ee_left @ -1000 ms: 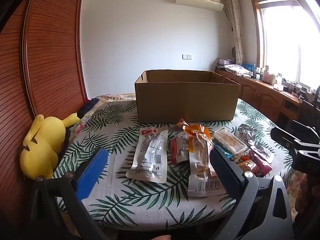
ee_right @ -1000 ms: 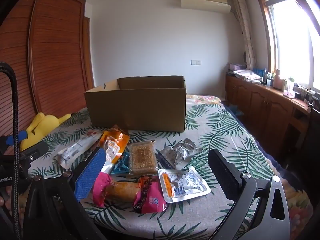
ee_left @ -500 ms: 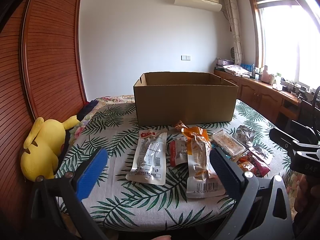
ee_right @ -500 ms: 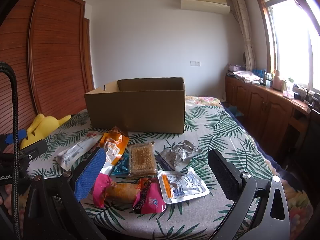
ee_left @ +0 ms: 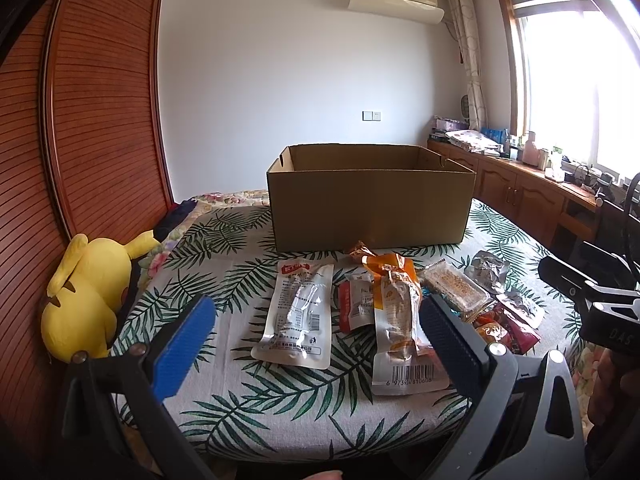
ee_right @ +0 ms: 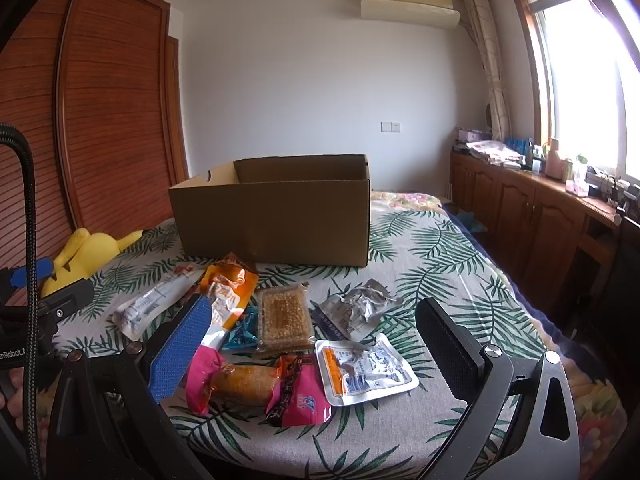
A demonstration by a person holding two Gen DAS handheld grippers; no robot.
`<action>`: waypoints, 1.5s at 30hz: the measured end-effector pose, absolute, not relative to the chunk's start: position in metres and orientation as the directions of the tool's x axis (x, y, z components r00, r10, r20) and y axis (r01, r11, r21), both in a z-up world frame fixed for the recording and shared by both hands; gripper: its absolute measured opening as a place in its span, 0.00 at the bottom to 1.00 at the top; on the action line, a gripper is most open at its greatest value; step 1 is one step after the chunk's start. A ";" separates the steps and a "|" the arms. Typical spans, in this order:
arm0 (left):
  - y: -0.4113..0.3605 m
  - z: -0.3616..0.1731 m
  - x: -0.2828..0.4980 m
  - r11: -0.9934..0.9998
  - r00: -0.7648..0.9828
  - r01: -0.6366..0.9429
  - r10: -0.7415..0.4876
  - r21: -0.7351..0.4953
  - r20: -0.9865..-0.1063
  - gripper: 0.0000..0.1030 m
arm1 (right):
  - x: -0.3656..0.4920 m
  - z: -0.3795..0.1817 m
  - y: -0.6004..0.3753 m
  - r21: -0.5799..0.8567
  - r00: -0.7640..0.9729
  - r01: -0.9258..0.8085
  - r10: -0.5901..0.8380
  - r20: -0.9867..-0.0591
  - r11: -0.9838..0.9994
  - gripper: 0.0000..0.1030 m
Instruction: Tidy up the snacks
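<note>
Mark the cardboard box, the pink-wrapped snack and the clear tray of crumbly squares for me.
cardboard box (ee_right: 276, 220): right wrist view, on its front wall.
pink-wrapped snack (ee_right: 298, 398): right wrist view, on the pink end of the wrapper.
clear tray of crumbly squares (ee_right: 284, 316): right wrist view, on the middle of its top film.

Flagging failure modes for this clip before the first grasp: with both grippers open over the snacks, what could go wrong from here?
1. The packets overlap: the orange packet lies partly on its neighbours, so the left gripper could drag or lift two together.
2. The flat white pouch lies flush on the leaf-print cloth, so the jaws may pinch fabric.
3. The pink-wrapped snack lies near the front edge below the right gripper; a nudge might push it off.
</note>
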State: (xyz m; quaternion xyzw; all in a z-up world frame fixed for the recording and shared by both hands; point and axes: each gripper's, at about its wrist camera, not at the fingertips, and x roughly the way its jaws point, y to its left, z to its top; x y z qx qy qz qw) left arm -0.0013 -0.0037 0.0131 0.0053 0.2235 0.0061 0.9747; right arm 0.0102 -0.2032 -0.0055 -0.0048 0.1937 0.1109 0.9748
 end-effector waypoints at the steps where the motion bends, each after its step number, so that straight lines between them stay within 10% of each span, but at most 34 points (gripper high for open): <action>1: -0.004 0.013 -0.001 1.000 0.900 -0.009 0.014 0.013 -0.436 1.00 | 0.010 -0.005 -0.203 0.034 0.900 -0.218 0.215 -0.379 0.975 1.00; 45: 0.001 0.005 0.003 1.000 0.888 -0.007 0.011 0.012 -0.460 1.00 | 0.006 -0.010 -0.204 0.032 0.891 -0.229 0.223 -0.395 0.973 1.00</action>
